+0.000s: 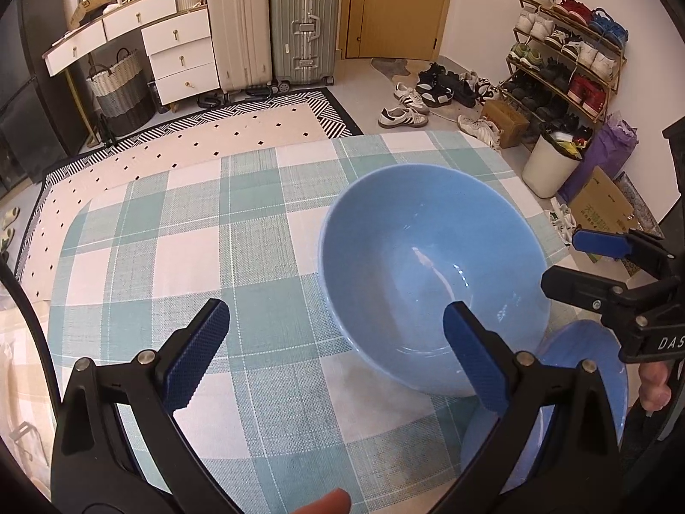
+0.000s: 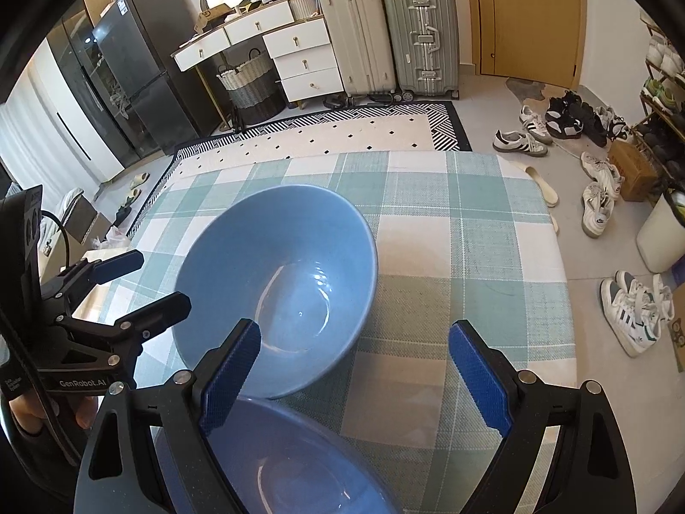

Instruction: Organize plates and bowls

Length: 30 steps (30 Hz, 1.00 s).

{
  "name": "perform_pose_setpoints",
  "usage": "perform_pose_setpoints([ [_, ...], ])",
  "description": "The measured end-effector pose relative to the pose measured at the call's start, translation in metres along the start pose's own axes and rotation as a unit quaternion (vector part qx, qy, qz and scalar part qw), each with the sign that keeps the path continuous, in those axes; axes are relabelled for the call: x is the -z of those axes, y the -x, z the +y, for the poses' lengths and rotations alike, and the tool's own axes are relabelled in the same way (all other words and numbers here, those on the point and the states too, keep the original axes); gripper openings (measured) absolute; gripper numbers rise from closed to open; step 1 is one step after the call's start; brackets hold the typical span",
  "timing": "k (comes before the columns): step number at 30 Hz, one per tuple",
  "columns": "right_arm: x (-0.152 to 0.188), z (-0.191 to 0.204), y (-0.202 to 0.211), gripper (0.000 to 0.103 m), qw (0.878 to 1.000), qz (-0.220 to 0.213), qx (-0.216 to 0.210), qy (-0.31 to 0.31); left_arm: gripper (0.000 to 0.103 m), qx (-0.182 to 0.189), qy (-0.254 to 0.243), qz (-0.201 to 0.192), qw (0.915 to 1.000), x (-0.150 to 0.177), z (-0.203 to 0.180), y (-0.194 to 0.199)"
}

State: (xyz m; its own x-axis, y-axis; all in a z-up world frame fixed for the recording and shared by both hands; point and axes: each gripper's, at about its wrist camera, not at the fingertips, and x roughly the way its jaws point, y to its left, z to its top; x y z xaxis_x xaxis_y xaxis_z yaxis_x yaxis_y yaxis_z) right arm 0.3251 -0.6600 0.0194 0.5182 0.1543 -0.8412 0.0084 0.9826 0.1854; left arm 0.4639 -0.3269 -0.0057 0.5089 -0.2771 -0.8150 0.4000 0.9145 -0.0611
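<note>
Checked teal-and-white tablecloth [image 2: 471,257] filling the foreground, rug, suitcases and scattered shoes beyond. Sitting upright near the cloth's middle: large blue bowl [image 2: 278,287], empty, glossy inside. Just beside it on the near side, touching or nearly so: second blue dish [image 2: 291,458], shallower by the look of it, bowl or deep plate hard to call from this angle.

Now the fingers. Right gripper [image 2: 355,381] spread wide, gripping nothing, left finger [image 2: 231,377] hovering over the seam where the two dishes meet, right finger over bare cloth. Big bowl lying ahead and to the left of that gap, near dish directly beneath and also left of centre. Left gripper [image 1: 338,360] likewise parted and empty, right pad [image 1: 475,355] overlapping the bowl's near rim in the picture, left pad over plain cloth; bowl ahead and to the right. No long axis to worry about, round all the way, so rim approach only.

Nearest claim on the big bowl: probably the left one, rim already at its pad. Both tools tilted steeply downward, side by side, converging on the same pair of dishes. Stacking not yet begun.
</note>
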Motion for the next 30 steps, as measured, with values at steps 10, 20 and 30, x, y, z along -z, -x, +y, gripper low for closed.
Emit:
perform_pose_setpoints([
  [10, -0.003, 0.002, -0.013, 0.091, 1.0, 0.012, -0.006, 0.004, 0.096, 0.0, 0.005, 0.01, 0.9999, 0.002, 0.006, -0.016],
  [20, -0.004, 0.0, -0.027, 0.081, 0.999, 0.032, -0.015, 0.006, 0.081, 0.002, 0.005, 0.024, 0.9997, 0.003, 0.005, -0.033],
  [30, -0.001, -0.002, -0.037, 0.062, 0.999, 0.049, -0.019, 0.01, 0.052, 0.011, 0.002, 0.038, 0.9992, 0.005, 0.005, -0.051],
])
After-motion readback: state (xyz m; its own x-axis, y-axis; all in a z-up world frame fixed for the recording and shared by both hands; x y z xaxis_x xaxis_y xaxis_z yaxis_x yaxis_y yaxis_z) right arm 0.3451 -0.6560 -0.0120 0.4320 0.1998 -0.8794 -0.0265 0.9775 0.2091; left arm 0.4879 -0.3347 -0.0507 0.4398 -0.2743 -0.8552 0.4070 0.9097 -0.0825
